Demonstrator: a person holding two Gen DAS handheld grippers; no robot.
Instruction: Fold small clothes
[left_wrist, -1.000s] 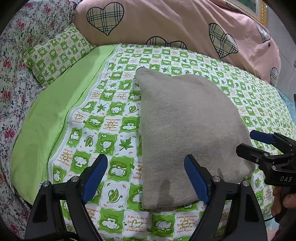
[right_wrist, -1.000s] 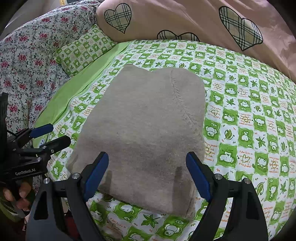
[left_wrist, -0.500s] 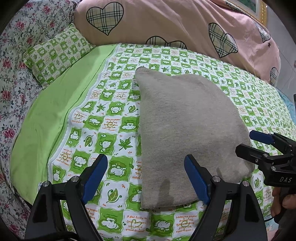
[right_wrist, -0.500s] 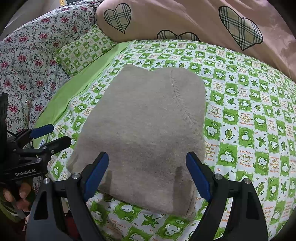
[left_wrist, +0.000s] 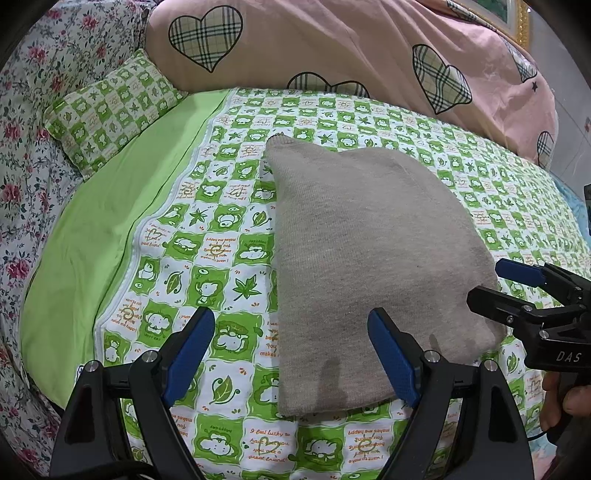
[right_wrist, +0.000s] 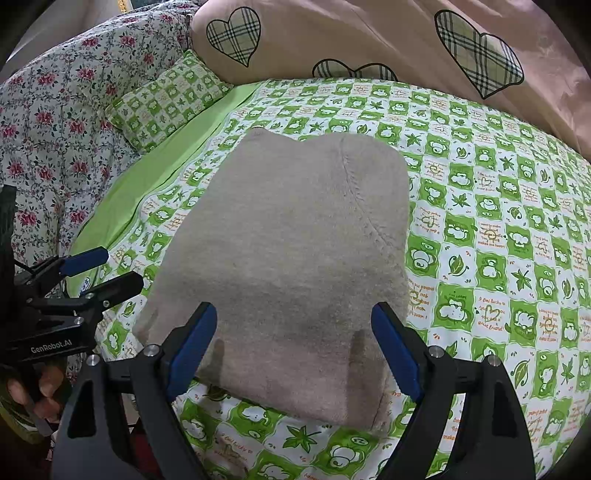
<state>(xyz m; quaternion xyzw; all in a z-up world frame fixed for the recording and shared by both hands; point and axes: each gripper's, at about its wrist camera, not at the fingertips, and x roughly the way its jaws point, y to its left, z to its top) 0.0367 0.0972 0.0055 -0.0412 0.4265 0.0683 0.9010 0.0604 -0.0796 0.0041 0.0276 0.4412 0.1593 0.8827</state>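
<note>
Already folded, by the look: grey knit (right_wrist: 291, 266) lies flat on checked sheet (right_wrist: 498, 229), mid-bed, near edge just ahead of both claws. Left claw (left_wrist: 291, 354) spread wide, nothing held, straddling knit's near left edge w/ one finger over cloth. Right claw (right_wrist: 295, 350) likewise spread, empty, hovering above near hem. Prob. soft, light, limp w/ some bulk in layers; not slippery, not fragile. Best pinched at a near corner or folded edge, thru all layers, else top layer alone peels up & fold slumps.
</note>
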